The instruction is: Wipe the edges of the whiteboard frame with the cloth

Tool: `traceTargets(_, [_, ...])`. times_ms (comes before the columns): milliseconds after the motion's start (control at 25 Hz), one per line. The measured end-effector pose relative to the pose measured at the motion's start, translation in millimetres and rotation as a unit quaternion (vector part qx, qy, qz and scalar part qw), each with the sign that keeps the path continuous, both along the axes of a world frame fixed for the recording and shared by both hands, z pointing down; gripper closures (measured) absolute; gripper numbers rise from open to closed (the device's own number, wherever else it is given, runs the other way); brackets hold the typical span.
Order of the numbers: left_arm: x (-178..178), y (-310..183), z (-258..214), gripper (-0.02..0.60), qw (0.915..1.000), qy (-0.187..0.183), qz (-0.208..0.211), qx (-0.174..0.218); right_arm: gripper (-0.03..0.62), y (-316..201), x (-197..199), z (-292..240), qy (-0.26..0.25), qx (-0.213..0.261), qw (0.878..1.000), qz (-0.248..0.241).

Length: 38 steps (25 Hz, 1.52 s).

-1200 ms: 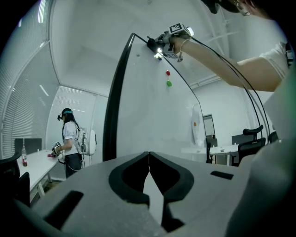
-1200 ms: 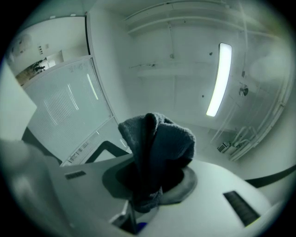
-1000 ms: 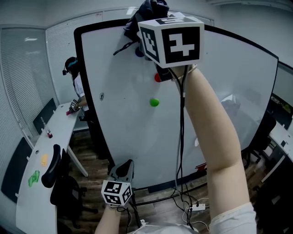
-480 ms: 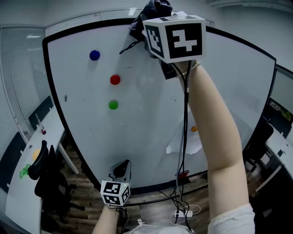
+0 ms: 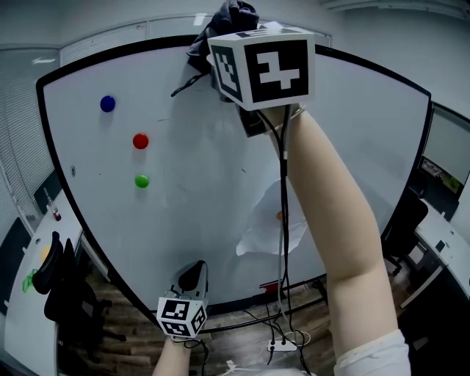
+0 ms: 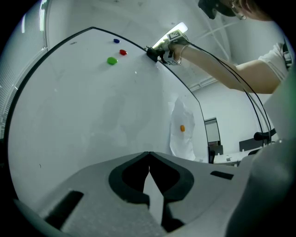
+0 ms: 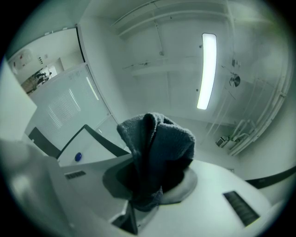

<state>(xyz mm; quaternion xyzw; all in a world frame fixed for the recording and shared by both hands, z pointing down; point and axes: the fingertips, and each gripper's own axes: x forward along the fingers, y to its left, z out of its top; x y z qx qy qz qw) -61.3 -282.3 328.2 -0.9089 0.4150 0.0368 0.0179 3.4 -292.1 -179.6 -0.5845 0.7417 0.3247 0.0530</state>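
Cloth, dark grey terry [image 5: 229, 17], was clenched in right gripper [image 7: 150, 185] at top centre, against black whiteboard frame [image 5: 429, 94] for wiping; left gripper [image 6: 149, 159] closed, empty, idle at lower centre.

An office around me, whiteboard [image 5: 205, 198], white desk [image 5: 24, 317] and black chair [image 5: 59, 290] left of it, strip light [image 7: 206, 69] above it

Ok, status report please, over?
Right gripper shut on cloth, up at top edge of whiteboard frame. Left gripper shut, empty, hanging low. Magnets sit off the frame.
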Motion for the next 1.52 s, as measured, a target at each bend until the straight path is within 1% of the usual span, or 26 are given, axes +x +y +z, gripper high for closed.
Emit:
traceTargets(120, [11,5,5,0.563,0.9997,0.002,0.024,-0.004,0.517,2,17,1,-0.003,0.004,1.0,0.029])
traceTargets(280, [25,11,13,0.563,0.9986,-0.011,0.052,-0.005,0.517,4,44,2,-0.03,0.004,0.999,0.036])
traceTargets(400, [39,19,21,0.563,0.9964,-0.023,0.081,-0.01,0.517,6,68,0,-0.044,0.003,0.997,0.057])
traceTargets(560, [46,22,25,0.563,0.9949,-0.028,0.096,-0.015,0.517,8,94,4,-0.065,0.004,0.995,0.076])
traceTargets(680, [57,27,24,0.563,0.9933,-0.032,0.111,-0.01,0.517,10,112,8,-0.076,0.003,0.993,0.092])
traceTargets(880, [76,24,25,0.563,0.9911,-0.035,0.128,-0.013,0.517,5,126,13,-0.086,-0.013,0.992,0.09])
traceTargets(1000, [101,26,24,0.563,0.99,-0.041,0.135,-0.008,0.517,6,148,12,-0.082,-0.013,0.993,0.088])
traceTargets(1160, [136,25,24,0.563,0.9906,-0.034,0.132,-0.012,0.517,11,175,12,-0.071,-0.014,0.995,0.066])
traceTargets(1320, [189,26,24,0.563,0.9891,-0.035,0.143,-0.004,0.517,14,199,10,-0.061,-0.012,0.997,0.045])
traceTargets(1520, [252,30,29,0.563,0.9899,-0.035,0.137,0.0,0.517,20,238,10,-0.05,-0.005,0.999,0.021])
